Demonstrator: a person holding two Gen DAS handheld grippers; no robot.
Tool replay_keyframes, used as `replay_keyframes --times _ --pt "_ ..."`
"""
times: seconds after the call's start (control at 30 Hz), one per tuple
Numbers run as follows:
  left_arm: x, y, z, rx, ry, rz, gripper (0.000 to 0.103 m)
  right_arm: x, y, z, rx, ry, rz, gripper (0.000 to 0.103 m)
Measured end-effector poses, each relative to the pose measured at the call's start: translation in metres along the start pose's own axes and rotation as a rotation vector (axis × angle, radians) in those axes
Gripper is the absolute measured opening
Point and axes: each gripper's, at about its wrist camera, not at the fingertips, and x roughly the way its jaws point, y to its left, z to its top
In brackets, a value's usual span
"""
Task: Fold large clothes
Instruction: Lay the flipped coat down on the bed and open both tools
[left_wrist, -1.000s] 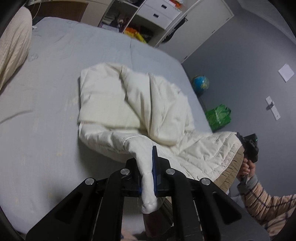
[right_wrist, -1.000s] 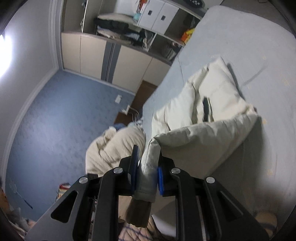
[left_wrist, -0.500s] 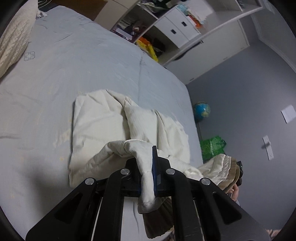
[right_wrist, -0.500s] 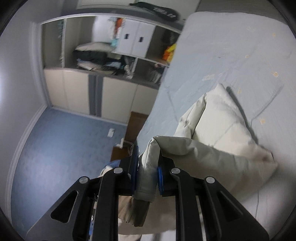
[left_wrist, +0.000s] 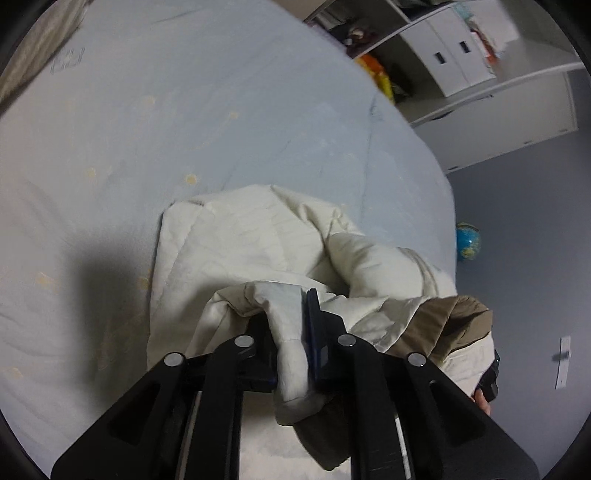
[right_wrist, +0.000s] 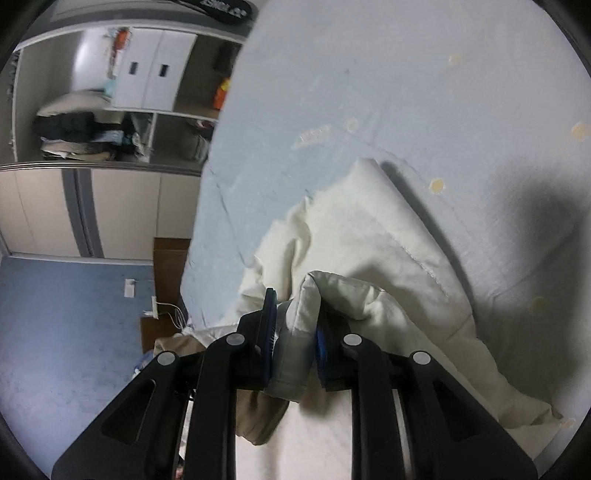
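Note:
A cream padded jacket (left_wrist: 258, 240) with a tan lining lies bunched on the pale blue bed (left_wrist: 184, 110). My left gripper (left_wrist: 290, 321) is shut on a cream hem fold of the jacket and holds it over the jacket's lower part. My right gripper (right_wrist: 295, 325) is shut on another thick fold of the same jacket (right_wrist: 369, 236), lifted above the bed (right_wrist: 406, 92). The tan lining (left_wrist: 454, 325) shows at the right in the left wrist view. The right gripper's body (left_wrist: 489, 380) shows at the far right edge there.
White drawers and open shelves (left_wrist: 450, 55) stand past the bed's far end, also in the right wrist view (right_wrist: 147, 81). A globe (left_wrist: 467, 247) sits on the floor by the grey wall. Blue floor (right_wrist: 55, 332) lies left of the bed.
Both grippers have carried their jacket folds forward over the bed toward the jacket's far part. The jacket is now doubled over and more compact.

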Motion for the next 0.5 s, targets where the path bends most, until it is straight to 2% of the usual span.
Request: replay_keyframes --times 0.07,0.13,0.17,0.2,0.23,0.27,0.37,0.5 --pt "-0.005 0.0 -0.003 -0.016 -0.005 -0.018 0.02 -0.003 0.002 0.0 0.007 0.0 0.023 0.034" --pt "-0.019 0.0 -0.006 -0.02 -0.02 -0.061 0.038 -0.013 0.006 0.001 0.008 -0.005 0.052 0.049" --pt "-0.025 -0.003 -0.008 -0.017 -0.033 -0.083 0.057 -0.018 0.007 0.001 0.007 -0.011 0.064 0.052" --pt "-0.04 -0.006 -0.01 -0.002 -0.064 -0.101 0.071 -0.025 0.009 0.001 0.008 -0.019 0.078 0.054" --pt "-0.05 -0.009 -0.011 0.012 -0.098 -0.085 0.08 -0.034 0.011 0.001 0.008 -0.031 0.08 0.059" --pt "-0.064 -0.013 -0.013 0.031 -0.142 -0.057 0.094 -0.043 0.014 0.0 0.003 -0.057 0.081 0.063" --pt "-0.092 -0.022 -0.015 0.057 -0.202 -0.063 0.094 -0.065 0.022 -0.003 -0.017 -0.101 0.091 0.065" --pt "-0.102 -0.058 -0.036 0.166 -0.219 0.009 0.091 -0.077 0.047 -0.02 -0.136 -0.079 0.079 0.065"
